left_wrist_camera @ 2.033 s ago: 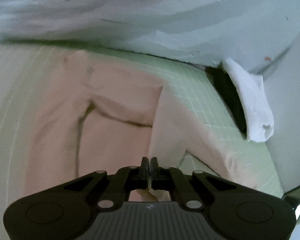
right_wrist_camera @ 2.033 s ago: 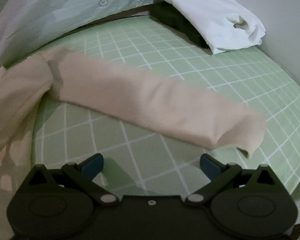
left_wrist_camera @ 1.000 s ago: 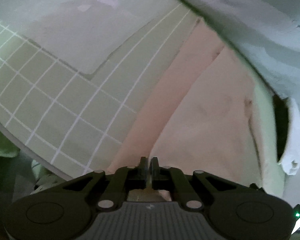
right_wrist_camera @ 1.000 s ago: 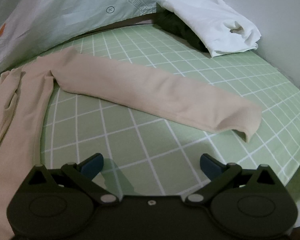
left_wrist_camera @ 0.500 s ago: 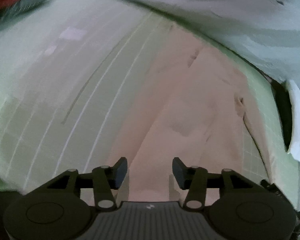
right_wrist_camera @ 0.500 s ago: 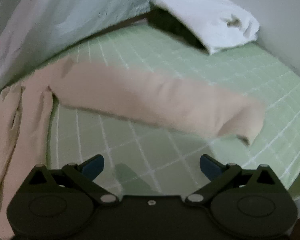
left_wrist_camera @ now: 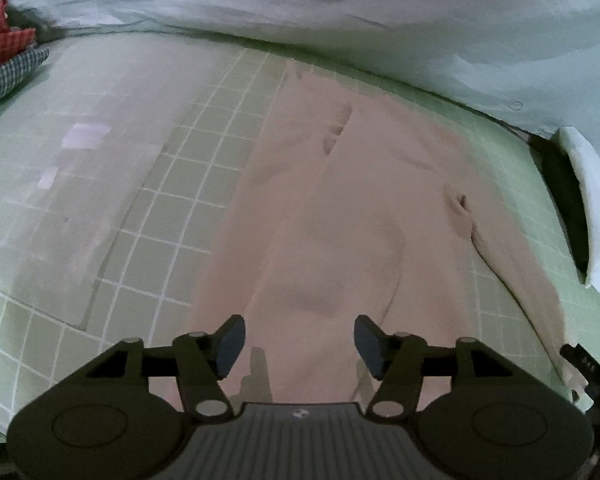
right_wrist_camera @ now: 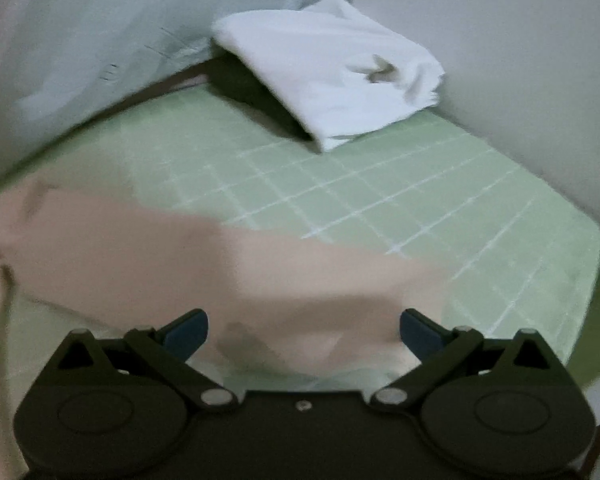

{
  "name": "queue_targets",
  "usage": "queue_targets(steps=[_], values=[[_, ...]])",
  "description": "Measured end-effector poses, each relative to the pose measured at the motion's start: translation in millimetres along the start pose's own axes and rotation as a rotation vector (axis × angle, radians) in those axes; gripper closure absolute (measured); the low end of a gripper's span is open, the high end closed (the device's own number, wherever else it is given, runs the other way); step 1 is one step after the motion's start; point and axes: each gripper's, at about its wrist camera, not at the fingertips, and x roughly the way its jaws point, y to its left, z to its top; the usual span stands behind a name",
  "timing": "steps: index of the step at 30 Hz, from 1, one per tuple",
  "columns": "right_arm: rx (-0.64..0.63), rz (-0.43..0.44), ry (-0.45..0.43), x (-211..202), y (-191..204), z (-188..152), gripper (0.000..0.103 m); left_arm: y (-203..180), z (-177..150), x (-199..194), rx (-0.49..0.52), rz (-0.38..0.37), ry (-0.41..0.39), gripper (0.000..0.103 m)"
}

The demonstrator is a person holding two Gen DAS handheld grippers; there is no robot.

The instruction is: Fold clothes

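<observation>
A beige long-sleeved garment (left_wrist_camera: 340, 216) lies flat on a green checked bed sheet (left_wrist_camera: 172, 216), one side folded in over its body. My left gripper (left_wrist_camera: 298, 346) is open and empty just above the garment's near hem. In the right wrist view the garment's outstretched sleeve (right_wrist_camera: 236, 272) lies across the sheet (right_wrist_camera: 380, 184). My right gripper (right_wrist_camera: 303, 330) is open and empty, low over the sleeve near its cuff end. This view is blurred by motion.
A folded white cloth (right_wrist_camera: 340, 76) rests on a dark item (right_wrist_camera: 252, 88) at the far right, also in the left wrist view (left_wrist_camera: 596, 208). A pale green duvet (left_wrist_camera: 340, 20) lines the back. Checked red and blue fabrics (left_wrist_camera: 4, 52) lie far left. A wall (right_wrist_camera: 520, 80) borders the right.
My left gripper let go of the garment's folded edge and opened, then drew back over the hem. My right gripper, open throughout, moved forward and down over the sleeve.
</observation>
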Motion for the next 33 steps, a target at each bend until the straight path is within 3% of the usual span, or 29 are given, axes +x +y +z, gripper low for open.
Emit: queue_targets(steps=[7, 13, 17, 19, 21, 26, 29, 33], values=[[0.088, -0.019, 0.04, 14, -16, 1, 0.0, -4, 7, 6, 0.029, 0.009, 0.016, 0.04], [0.092, -0.023, 0.041, 15, -14, 1, 0.0, -7, 6, 11, 0.064, 0.01, 0.042, 0.04], [0.105, -0.028, 0.066, 12, -13, 4, 0.005, -1, 6, 11, 0.067, 0.007, 0.049, 0.04], [0.101, -0.025, 0.063, 9, -9, 5, 0.013, 4, 9, 11, 0.057, 0.001, 0.048, 0.04], [0.096, -0.019, 0.06, 6, -5, 6, 0.037, 10, 12, 10, 0.047, -0.005, 0.041, 0.04], [0.056, 0.075, 0.074, 7, 7, 15, 0.083, 24, 23, 9, 0.045, -0.015, 0.026, 0.04], [0.094, 0.157, 0.086, 7, 15, 26, 0.088, 35, 34, 8, 0.043, -0.027, 0.015, 0.04], [0.067, 0.249, 0.028, -12, 52, 41, 0.088, 47, 52, 5, 0.046, -0.032, -0.011, 0.04]])
